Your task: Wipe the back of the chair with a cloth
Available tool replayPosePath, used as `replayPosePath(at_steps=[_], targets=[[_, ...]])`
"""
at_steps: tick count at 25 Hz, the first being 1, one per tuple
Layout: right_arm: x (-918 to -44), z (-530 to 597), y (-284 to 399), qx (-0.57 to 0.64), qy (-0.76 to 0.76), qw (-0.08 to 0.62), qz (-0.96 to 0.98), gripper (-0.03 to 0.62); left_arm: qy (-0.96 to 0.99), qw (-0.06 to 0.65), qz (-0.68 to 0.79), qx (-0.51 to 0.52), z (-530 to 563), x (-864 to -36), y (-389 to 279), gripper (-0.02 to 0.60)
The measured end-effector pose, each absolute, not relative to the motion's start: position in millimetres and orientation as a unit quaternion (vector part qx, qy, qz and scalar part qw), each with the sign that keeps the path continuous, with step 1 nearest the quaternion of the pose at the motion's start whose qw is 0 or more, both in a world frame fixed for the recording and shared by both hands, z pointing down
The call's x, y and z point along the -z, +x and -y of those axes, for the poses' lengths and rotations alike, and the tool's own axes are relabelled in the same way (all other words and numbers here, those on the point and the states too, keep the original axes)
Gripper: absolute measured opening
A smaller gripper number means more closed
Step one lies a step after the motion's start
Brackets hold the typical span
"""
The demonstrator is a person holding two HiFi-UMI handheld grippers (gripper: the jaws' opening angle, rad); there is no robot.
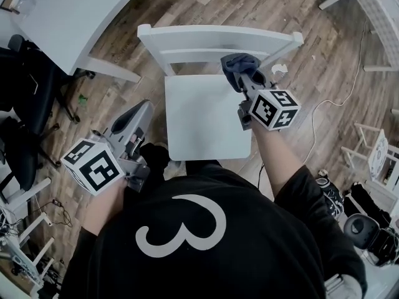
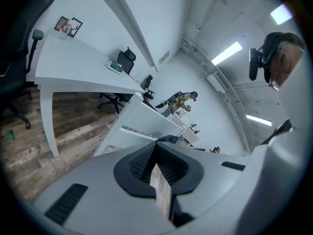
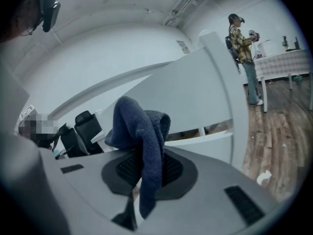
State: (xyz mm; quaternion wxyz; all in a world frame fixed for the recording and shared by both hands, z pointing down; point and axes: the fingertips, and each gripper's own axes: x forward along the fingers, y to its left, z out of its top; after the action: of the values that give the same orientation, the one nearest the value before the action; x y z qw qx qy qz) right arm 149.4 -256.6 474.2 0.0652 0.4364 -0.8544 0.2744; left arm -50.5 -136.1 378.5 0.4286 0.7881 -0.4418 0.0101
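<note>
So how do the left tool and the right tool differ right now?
The right tool is shut on the dark blue cloth; the left tool is shut on nothing. The right tool is up at the white chair's back; the left tool hangs left of the seat, over the floor. Both are closed.

Cloth (image 3: 142, 131): dark blue knit fabric, fuzzy, matt. Chair (image 1: 206, 126): white painted, smooth, faint sheen. Floor (image 1: 324, 61) around chair: wood planks, grainy, matt. Left claw (image 2: 159, 166) and right claw (image 1: 240, 75): grey matt plastic, black ribbed rubbery pads (image 2: 141, 163). Tabletop (image 1: 68, 11) left of chair: white, smooth.
</note>
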Motion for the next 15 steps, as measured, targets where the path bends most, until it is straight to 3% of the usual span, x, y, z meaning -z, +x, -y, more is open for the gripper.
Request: replayPosePath(at_steps=[15], targets=[[-505.6, 239.8, -8.2, -0.279, 0.330, 0.116, 0.894, 0.052, 0.765, 0.431, 0.479, 0.007, 125.4, -381.3, -86.1, 0.012]])
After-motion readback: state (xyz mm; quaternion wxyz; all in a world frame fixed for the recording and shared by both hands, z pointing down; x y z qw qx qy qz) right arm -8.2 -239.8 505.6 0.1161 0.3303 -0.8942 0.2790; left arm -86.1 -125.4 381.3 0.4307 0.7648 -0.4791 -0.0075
